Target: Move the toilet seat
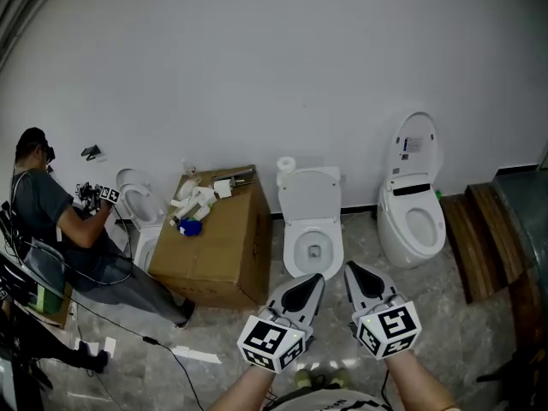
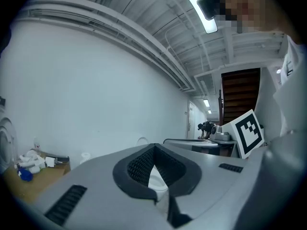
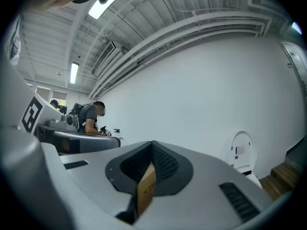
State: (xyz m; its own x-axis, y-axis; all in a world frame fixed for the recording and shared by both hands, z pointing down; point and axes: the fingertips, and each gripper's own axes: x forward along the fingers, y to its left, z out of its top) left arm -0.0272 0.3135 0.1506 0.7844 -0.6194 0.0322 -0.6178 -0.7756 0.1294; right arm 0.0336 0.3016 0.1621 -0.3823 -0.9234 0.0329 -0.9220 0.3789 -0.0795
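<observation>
- Left gripper (image 1: 315, 278): grey shell, black pads, cube in black-and-white square markers.
- Right gripper (image 1: 352, 268): same grey and black, same marker pattern.
- Just ahead of both tips, the toilet (image 1: 310, 197) is plain white.
- Off to the left gripper's left, the cardboard box (image 1: 224, 251) is brown, with a blue object (image 1: 190, 227) on top.
- Beneath both, the floor (image 1: 479, 349) is grey and marbled.

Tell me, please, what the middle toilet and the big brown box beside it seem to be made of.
The toilet looks like glazed ceramic: uniformly white and smooth, with rounded moulded edges, though its raised lid may be plastic. The box looks like plain matte cardboard: dull brown, with flat faces and crisp folded edges.
</observation>
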